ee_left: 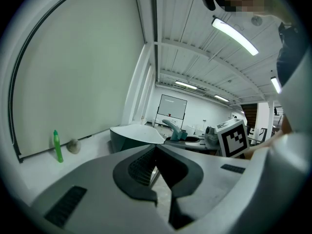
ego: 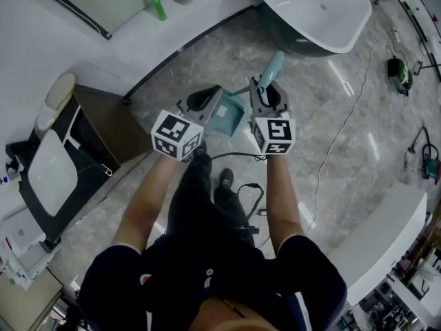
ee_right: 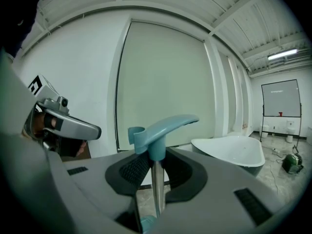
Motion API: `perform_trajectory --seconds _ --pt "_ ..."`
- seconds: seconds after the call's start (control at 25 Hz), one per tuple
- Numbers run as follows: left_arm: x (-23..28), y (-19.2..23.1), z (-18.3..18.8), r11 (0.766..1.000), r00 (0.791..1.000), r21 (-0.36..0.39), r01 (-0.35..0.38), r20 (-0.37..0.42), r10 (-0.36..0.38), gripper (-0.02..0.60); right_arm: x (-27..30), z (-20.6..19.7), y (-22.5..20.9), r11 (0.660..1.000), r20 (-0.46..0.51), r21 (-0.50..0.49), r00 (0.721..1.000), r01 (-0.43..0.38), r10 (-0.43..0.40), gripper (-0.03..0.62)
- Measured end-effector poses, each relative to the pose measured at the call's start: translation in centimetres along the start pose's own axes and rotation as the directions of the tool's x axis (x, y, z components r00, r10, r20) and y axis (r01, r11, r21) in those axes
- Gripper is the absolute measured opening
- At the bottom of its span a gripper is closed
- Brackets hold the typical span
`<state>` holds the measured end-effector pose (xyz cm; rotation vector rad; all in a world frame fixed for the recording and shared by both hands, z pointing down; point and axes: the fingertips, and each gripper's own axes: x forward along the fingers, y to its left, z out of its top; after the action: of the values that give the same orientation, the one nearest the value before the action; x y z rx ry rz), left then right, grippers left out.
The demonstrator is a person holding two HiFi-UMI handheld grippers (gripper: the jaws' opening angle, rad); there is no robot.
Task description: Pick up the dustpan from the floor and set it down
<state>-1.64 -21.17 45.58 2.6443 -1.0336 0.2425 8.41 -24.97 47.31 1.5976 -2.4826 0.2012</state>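
The dustpan hangs off the floor: its teal pan [ego: 229, 116] shows between the two grippers in the head view, and its teal handle [ego: 273, 69] sticks up past them. My right gripper [ego: 267, 96] is shut on the thin metal pole [ee_right: 157, 189] just under the handle [ee_right: 163, 128], one pad on each side [ee_right: 155, 155]. My left gripper [ego: 203, 101] is beside the pan on the left, and I cannot tell whether it touches it. Its fingertips meet [ee_left: 156, 152] with nothing between them. The handle [ee_left: 174, 129] also shows in the left gripper view.
A white bathtub [ego: 317, 9] stands ahead, with a green bottle [ego: 158, 5] on the ledge by the wall. A dark cabinet with white fixtures [ego: 69, 150] is at the left. A cable [ego: 337, 136] runs over the marble floor, a green tool [ego: 397, 67] lies far right, and a white counter [ego: 386, 233] is near right.
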Motion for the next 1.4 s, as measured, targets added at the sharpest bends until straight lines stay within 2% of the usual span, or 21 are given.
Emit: perform_trajectory --seconds 0.4,0.76,1.28,1.4 --pt "2.9 5.5 -4.7 0.999 0.998 -0.043 0.009 -0.069 -0.012 0.012 8.2 -7.7 -1.7 0.998 -0.097 0.029 0.994 0.047 -0.044 0.098" --pt "5.1 9.6 -9.5 0.996 0.991 -0.093 0.006 -0.132 -0.018 0.012 13.7 -14.0 -2.6 0.996 -0.204 0.044 0.977 0.071 -0.061 0.098" --pt "7.1 12.7 -13.2 0.99 0.983 -0.139 -0.01 -0.182 -0.015 0.012 18.6 -17.9 -3.8 0.995 -0.242 0.046 0.967 0.089 -0.075 0.098" --pt "7.5 13.1 -13.5 0.99 0.982 -0.144 -0.007 -0.185 -0.02 0.012 19.2 -18.3 -4.4 0.995 -0.219 0.045 0.972 0.092 -0.08 0.098"
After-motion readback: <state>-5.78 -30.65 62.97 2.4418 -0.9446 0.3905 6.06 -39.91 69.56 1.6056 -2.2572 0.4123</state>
